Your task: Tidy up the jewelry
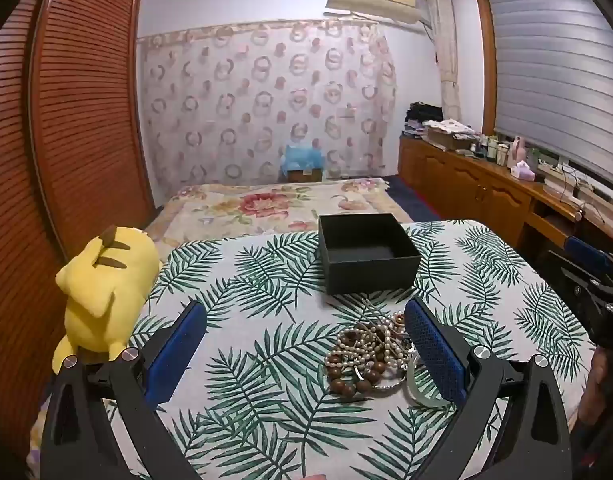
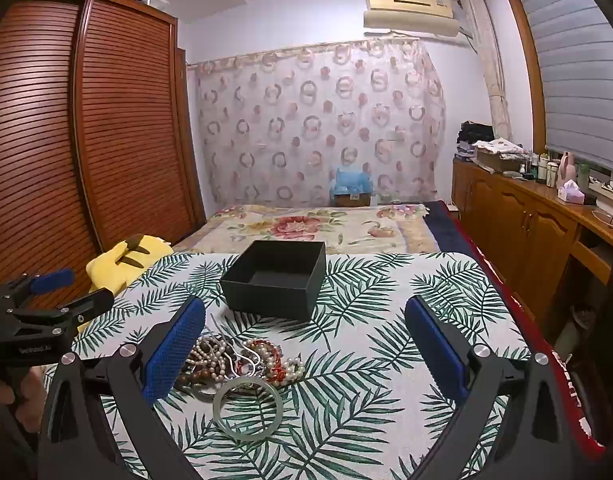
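A heap of jewelry (image 1: 370, 354) lies on the leaf-print tablecloth (image 1: 266, 380): pearl strands, brown wooden beads, a silver chain and a pale green bangle (image 2: 248, 406). The heap also shows in the right wrist view (image 2: 242, 360). An open, empty black box (image 1: 366, 254) stands just behind it, also in the right wrist view (image 2: 276, 276). My left gripper (image 1: 306, 316) is open and empty, the heap by its right finger. My right gripper (image 2: 306, 310) is open and empty, the heap by its left finger. Each gripper shows at the edge of the other's view.
A yellow plush toy (image 1: 102, 292) lies at the table's left edge. A bed with a floral cover (image 1: 274, 204) is behind the table. A wooden wardrobe (image 1: 66, 120) stands left, a cluttered wooden sideboard (image 1: 486, 184) right.
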{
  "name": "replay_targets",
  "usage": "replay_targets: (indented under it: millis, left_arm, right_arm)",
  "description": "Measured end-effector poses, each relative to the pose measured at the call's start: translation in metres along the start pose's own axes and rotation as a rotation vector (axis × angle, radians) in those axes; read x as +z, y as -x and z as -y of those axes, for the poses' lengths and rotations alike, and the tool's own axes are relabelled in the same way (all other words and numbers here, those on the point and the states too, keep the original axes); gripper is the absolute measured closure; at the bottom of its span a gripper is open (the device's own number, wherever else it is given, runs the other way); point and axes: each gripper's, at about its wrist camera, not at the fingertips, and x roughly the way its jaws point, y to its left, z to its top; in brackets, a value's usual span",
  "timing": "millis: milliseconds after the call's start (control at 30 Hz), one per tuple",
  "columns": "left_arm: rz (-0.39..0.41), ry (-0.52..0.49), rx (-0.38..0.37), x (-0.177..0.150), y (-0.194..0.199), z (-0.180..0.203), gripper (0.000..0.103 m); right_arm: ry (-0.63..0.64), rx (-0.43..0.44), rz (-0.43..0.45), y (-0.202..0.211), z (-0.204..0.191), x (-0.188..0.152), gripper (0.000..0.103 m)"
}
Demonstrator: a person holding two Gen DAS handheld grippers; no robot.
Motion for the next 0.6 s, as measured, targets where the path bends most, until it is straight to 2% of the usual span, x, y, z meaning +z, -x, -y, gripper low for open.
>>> replay_targets:
  millis: [600]
  left_arm:
    - [-0.001,-0.002,0.004,-0.0018,0.0001,0.0030,0.007]
  right_arm:
    - [0.003,0.000,-0.007,-0.0013,-0.0014,-0.0010,0.002]
